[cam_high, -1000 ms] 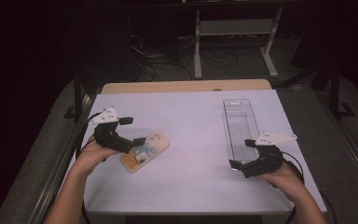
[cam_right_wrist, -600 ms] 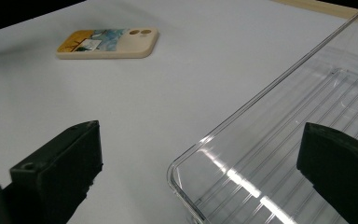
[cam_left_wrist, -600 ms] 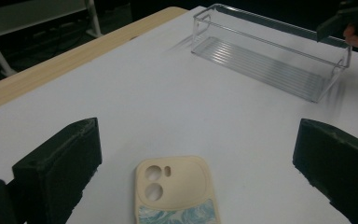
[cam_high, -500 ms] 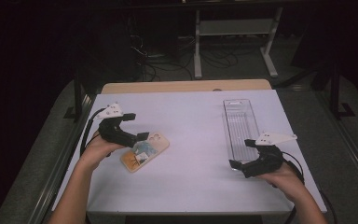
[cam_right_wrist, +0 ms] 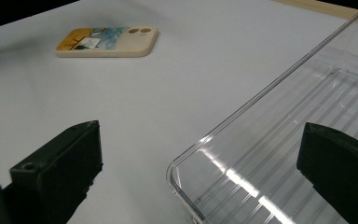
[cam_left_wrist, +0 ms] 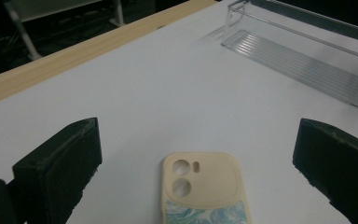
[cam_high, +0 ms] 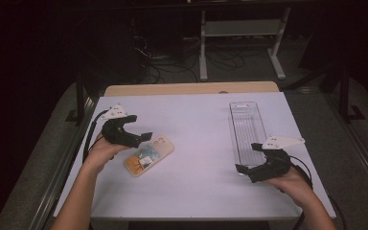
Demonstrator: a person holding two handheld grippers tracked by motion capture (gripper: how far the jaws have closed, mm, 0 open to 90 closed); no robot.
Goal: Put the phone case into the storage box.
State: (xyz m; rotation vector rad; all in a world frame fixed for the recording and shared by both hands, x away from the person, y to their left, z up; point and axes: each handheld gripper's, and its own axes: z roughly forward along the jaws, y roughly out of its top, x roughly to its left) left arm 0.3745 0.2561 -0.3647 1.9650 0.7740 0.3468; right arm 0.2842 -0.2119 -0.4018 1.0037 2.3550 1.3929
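Note:
A cream phone case [cam_high: 149,154] with a blue and orange picture lies flat on the white table, left of centre. My left gripper [cam_high: 143,138] hovers just above its camera end, open, with nothing in it. In the left gripper view the case [cam_left_wrist: 206,191] lies low between the wide-apart jaws of that gripper [cam_left_wrist: 196,136]. A long clear plastic tray [cam_high: 247,128] stands at the right. My right gripper [cam_high: 246,158] is open at the tray's near end. In the right gripper view the tray's near corner [cam_right_wrist: 200,154] sits between the jaws, and the case [cam_right_wrist: 107,41] lies far off.
The white table sheet [cam_high: 196,191] ends at a bare wooden strip [cam_high: 191,88] along the far edge. Beyond it, in the dark, stand a metal frame [cam_high: 242,28] and cables on the floor. Open table surface lies between the case and the tray.
My left gripper has shifted slightly away from the person and to the right, over the case's camera end. The case, the tray and the right gripper have stayed put.

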